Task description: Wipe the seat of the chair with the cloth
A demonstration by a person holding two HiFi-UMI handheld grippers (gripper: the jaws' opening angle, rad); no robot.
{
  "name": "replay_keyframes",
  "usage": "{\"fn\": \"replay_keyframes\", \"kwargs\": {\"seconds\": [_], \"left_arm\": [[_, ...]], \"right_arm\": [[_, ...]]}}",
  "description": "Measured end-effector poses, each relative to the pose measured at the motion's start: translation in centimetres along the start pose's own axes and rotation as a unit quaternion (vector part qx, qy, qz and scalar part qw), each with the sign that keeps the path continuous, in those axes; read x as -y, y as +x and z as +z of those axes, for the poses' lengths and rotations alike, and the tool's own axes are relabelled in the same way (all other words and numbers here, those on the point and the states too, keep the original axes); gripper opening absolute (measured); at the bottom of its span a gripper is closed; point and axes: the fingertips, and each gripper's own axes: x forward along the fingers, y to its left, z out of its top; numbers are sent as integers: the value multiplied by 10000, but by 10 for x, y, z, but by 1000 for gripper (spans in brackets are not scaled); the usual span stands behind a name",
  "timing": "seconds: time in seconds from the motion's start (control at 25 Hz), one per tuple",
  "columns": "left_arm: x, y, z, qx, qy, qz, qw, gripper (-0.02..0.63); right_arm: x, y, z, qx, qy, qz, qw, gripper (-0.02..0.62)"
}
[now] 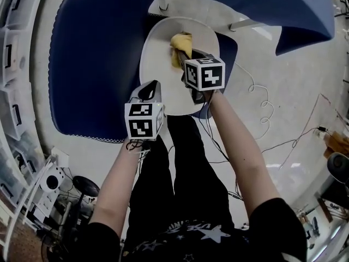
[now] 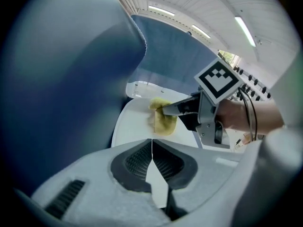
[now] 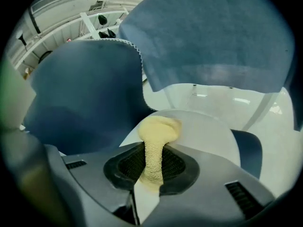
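The chair's round white seat (image 1: 159, 64) lies in front of me in the head view. A crumpled yellow cloth (image 1: 180, 43) rests on its far part. My right gripper (image 1: 185, 56) is shut on the cloth; in the right gripper view the cloth (image 3: 155, 141) runs from between the jaws onto the seat (image 3: 208, 131). My left gripper (image 1: 154, 86) hovers over the seat's near left edge, shut and holding nothing. The left gripper view shows its jaws (image 2: 152, 148) closed together, with the cloth (image 2: 164, 120) and the right gripper (image 2: 189, 109) beyond on the seat (image 2: 135, 126).
A large dark blue fabric-covered shape (image 1: 92, 59) with white stitched edging stands left of the seat, another (image 1: 283, 10) at the upper right. Thin cables (image 1: 262, 108) trail over the pale floor to the right. White shelving (image 1: 11, 64) lines the left edge.
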Motion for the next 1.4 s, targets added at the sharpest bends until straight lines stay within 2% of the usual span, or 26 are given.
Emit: {"fn": "replay_keyframes", "kwargs": {"seconds": [0.28, 0.52, 0.64, 0.8, 1.4], "left_arm": [[-14, -4, -10, -17, -484, 207, 9986, 20], [-23, -6, -14, -44, -686, 285, 9972, 20], [-27, -7, -13, -52, -667, 326, 9972, 20], [-26, -7, -14, -86, -610, 331, 9976, 20], [18, -9, -16, -370, -70, -42, 9993, 20]], "right_arm": [[-55, 39, 12, -254, -720, 653, 9949, 71], [-85, 58, 1, -499, -986, 971, 9891, 71], [-85, 63, -6, -575, -1043, 884, 9889, 69], [-73, 58, -10, -573, -864, 737, 9919, 71], [22, -3, -50, -610, -467, -62, 9970, 71]]}}
